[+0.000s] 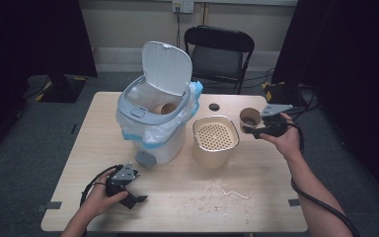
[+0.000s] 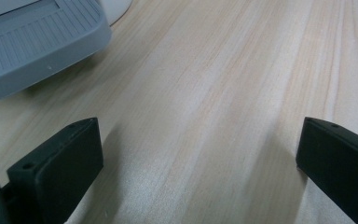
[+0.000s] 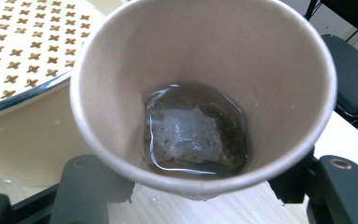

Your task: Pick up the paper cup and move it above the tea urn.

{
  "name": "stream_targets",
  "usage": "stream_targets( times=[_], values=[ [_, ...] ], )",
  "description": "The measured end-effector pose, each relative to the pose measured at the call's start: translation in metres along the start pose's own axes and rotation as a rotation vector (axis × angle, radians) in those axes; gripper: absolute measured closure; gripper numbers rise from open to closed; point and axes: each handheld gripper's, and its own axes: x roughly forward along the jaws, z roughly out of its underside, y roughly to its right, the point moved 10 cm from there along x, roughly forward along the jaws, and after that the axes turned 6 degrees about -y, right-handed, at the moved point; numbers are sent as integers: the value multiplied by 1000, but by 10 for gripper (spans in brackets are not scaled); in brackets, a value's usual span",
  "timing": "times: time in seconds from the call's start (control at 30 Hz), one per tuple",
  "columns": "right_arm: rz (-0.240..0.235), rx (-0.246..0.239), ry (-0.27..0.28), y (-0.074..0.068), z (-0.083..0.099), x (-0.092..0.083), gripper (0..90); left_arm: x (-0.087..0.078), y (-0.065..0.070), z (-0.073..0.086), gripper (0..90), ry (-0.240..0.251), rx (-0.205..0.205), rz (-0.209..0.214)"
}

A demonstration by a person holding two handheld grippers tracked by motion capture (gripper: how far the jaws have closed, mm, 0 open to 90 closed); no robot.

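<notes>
A brown paper cup sits between the jaws of my right gripper, which is shut on it at the table's right side, just right of the strainer pot. Inside the cup lie a wet tea bag and a little dark liquid. My left gripper rests low over the bare wood at the front left, jaws wide open with nothing between them. The bin's grey pedal lies just ahead of it.
A white pedal bin with its lid up and a blue-edged liner stands mid-table; another paper cup lies inside it. A cream pot with a perforated insert stands beside it. Crumbs and a string litter the front. A black chair stands behind.
</notes>
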Motion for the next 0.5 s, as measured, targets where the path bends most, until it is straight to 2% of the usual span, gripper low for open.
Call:
stream_targets(
  times=[0.3,0.5],
  values=[
    [37,-22,6,9,-13,4,372,0,0,0,0,5,0,3],
    [66,-76,34,12,-30,2,372,0,0,0,0,5,0,3]
  ],
)
